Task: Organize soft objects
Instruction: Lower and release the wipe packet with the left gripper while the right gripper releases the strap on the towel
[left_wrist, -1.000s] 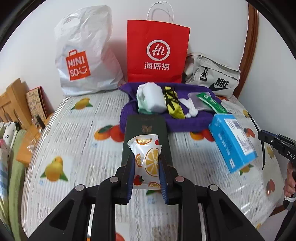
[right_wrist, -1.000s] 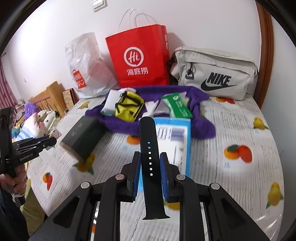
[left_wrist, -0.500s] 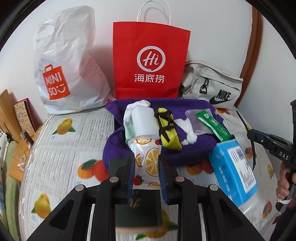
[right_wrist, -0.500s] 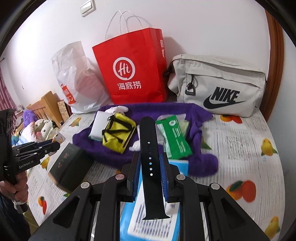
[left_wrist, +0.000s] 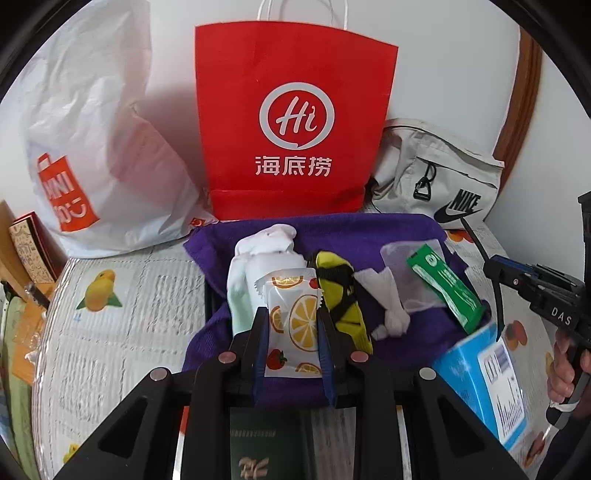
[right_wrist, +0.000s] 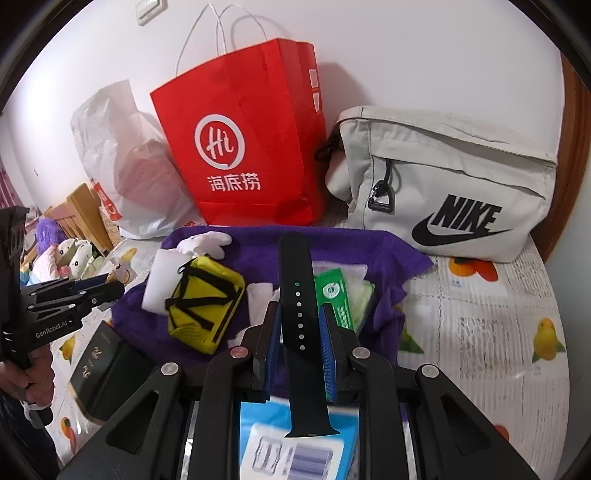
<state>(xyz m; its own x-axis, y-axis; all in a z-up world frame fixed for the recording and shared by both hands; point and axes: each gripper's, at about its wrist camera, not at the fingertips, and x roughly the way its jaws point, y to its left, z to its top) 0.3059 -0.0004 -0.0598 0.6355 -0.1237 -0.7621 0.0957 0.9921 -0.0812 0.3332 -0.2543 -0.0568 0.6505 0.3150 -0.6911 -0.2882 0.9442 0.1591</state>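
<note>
Left wrist view: left tool is clamped on a snack packet printed with orange slices, held at lower centre of the frame above the near edge of a purple towel. On the towel lie a white sock bundle, a yellow pouch, a green sachet and crumpled white tissue. A blue box sits at lower right; a dark green booklet lies under the tool at bottom centre. A red paper bag stands upper centre.

Right wrist view: right tool grips a black watch strap at frame centre, over the towel's near edge and the blue box. A grey Nike bag rests at upper right on the fruit-print counter.
</note>
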